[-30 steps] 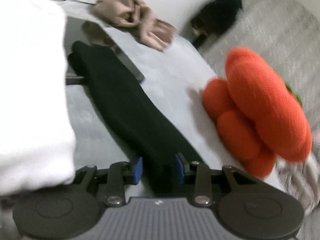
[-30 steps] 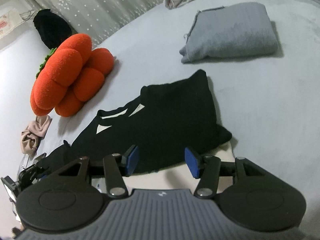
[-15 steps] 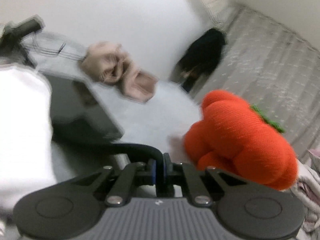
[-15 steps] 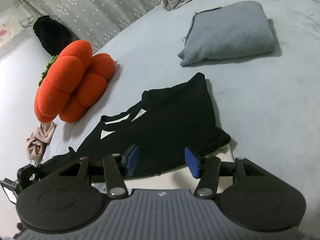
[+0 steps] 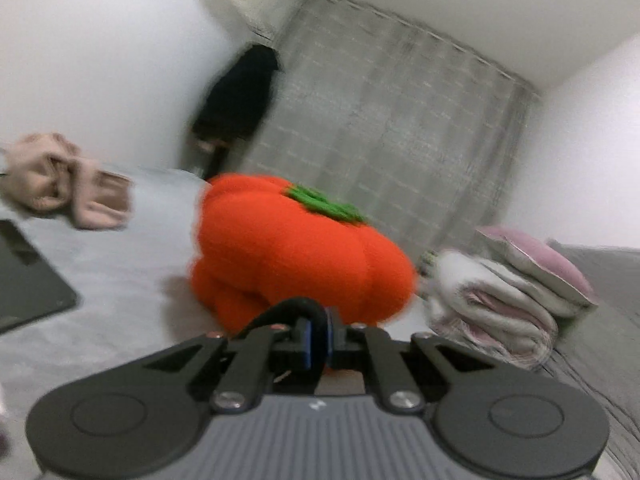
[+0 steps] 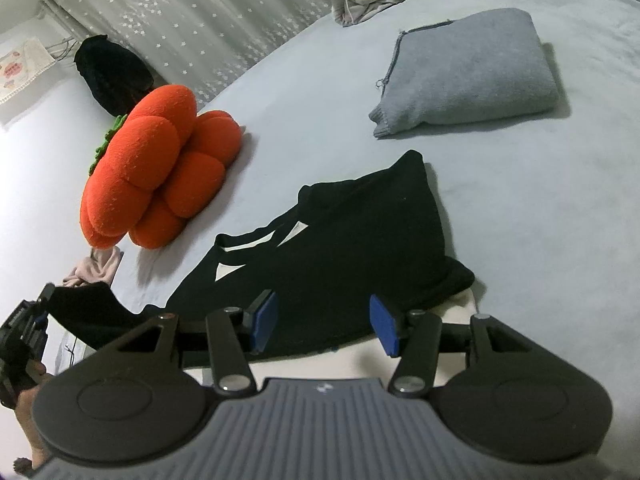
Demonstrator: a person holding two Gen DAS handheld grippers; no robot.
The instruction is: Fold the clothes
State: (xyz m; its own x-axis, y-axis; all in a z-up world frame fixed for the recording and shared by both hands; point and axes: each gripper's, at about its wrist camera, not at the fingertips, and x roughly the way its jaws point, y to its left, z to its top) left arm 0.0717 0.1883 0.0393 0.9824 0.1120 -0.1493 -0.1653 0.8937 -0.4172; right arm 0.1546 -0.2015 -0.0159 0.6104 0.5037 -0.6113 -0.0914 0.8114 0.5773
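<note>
Left gripper (image 5: pixel 316 338) jaws clamp black sweater (image 6: pixel 340 248) sleeve; carry it across smoothly. Right gripper (image 6: pixel 324 328), jaws apart, hovers over hem.

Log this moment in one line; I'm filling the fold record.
left gripper: shut on black knit garment sleeve, lifted | right gripper: open over hem | folded grey sweater: aside

Both handheld grippers share one build: a ribbed grey housing bearing a small white logo, flanked by two round black discs. Black linkage arms fastened with silver screws (image 6: pixel 234 381) carry blue pads (image 6: pixel 385 325) at the fingertips.
</note>
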